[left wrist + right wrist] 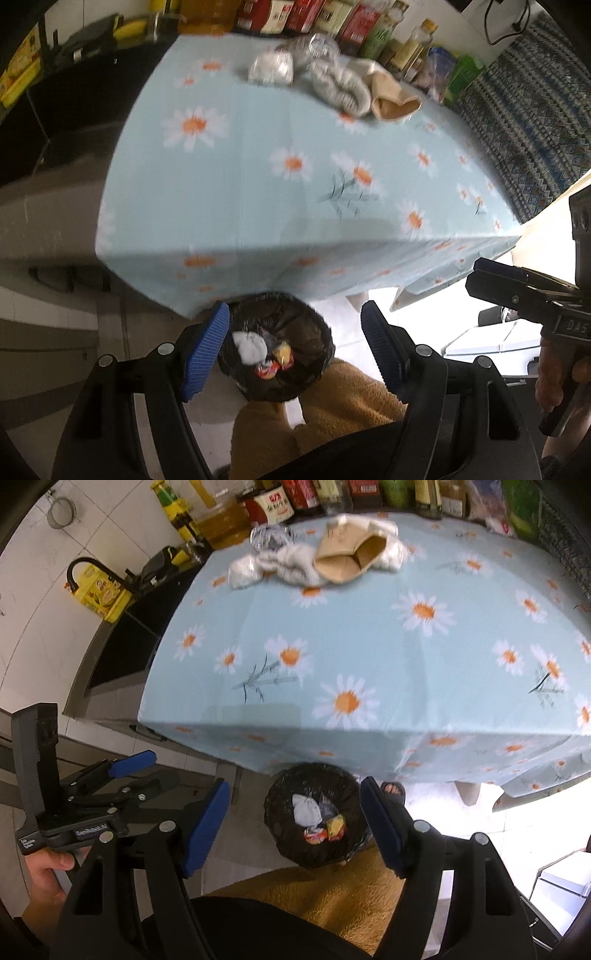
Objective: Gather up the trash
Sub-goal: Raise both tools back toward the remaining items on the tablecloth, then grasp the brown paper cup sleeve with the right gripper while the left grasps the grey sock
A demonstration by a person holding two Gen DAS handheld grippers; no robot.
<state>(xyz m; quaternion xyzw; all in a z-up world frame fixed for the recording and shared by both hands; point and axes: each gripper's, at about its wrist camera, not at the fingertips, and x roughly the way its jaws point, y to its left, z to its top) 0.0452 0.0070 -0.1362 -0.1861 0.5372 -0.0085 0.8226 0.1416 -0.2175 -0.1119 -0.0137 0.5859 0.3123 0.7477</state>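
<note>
A black-lined trash bin point(275, 347) point(314, 814) stands on the floor below the table's front edge; it holds a white crumpled paper point(249, 347) point(306, 808) and colourful wrappers point(275, 363) point(327, 830). My left gripper point(295, 350) is open and empty above the bin. My right gripper point(295, 827) is open and empty, also above the bin. On the far side of the table lie crumpled tissues point(340, 88) point(280, 563), a brown paper bag point(393, 101) point(351, 555) and a crushed clear plastic piece point(317, 50) point(269, 537).
The table point(258, 184) point(369, 635) has a light blue daisy cloth. Bottles and jars point(332, 18) point(295, 498) line its back edge. A black sink and counter point(122, 642) lie to the left. A tan fuzzy mat point(332, 402) point(332, 890) lies beside the bin.
</note>
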